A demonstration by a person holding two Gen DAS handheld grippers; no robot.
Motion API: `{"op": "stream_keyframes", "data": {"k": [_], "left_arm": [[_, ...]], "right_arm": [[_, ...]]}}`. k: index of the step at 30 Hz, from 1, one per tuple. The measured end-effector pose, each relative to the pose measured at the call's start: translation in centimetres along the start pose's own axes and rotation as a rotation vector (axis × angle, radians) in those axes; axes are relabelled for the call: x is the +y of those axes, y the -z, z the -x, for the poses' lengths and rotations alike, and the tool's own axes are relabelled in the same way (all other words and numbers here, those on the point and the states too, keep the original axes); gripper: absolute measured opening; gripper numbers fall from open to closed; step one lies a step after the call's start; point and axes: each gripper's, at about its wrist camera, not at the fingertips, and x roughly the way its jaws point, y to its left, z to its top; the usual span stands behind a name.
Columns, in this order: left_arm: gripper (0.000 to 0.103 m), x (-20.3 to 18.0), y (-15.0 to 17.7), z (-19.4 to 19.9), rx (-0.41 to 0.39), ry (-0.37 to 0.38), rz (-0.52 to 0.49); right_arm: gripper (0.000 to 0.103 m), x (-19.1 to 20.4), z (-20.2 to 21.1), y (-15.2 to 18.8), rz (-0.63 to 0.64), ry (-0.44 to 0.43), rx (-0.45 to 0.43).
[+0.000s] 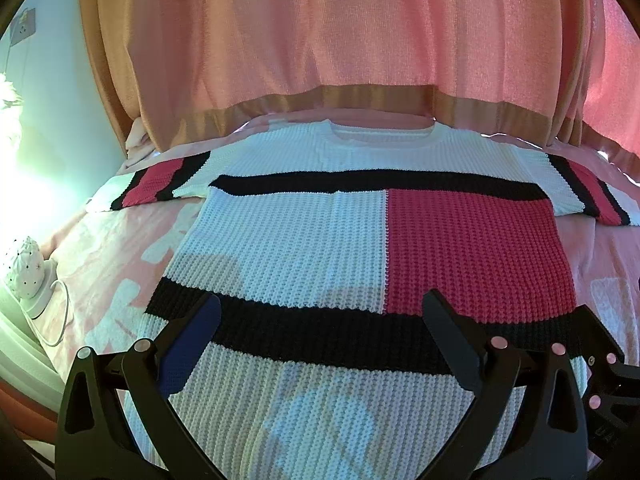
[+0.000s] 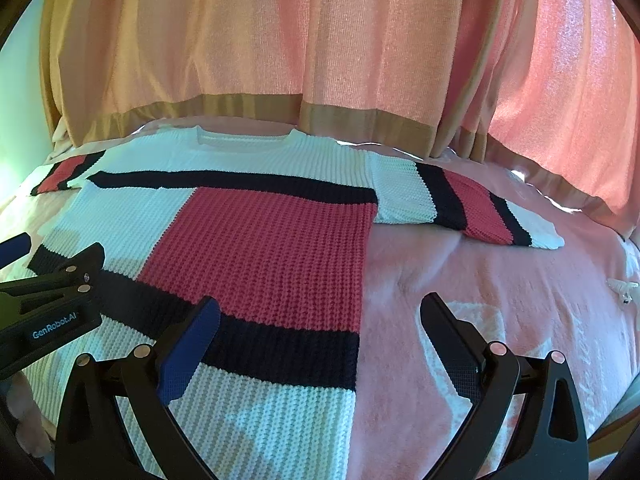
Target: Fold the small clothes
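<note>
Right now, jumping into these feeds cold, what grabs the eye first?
The knit sweater spread flat, face up, on the pink bedcover: white with black bands and a red block, sleeves out to both sides. Behind it hangs a pink curtain. Both the left gripper and right gripper hover open over the hem end.

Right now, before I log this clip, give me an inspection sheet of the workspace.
Surface: pink bedspread with pale prints.
Job's things: knit sweater lies flat, face up, both sleeves spread, unfolded.
Clutter: small white trinket on the bedspread; white dotted lamp beside the bed.
Grippers: left gripper open above the hem; right gripper open over the sweater's right edge; neither holds anything.
Cables: white cord at the lamp's base.
Surroundings: pink curtains behind; wall socket.
</note>
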Motion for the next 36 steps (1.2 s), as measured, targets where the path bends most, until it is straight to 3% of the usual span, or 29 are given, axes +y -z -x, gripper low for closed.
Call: {"op": "stream_keyframes", "data": {"k": [36], "left_arm": [[0.098,0.14,-0.15,-0.04,-0.004,-0.004,-0.003]], "right_arm": [[0.098,0.04,-0.26,0.07,-0.003,-0.003,0.003]]}}
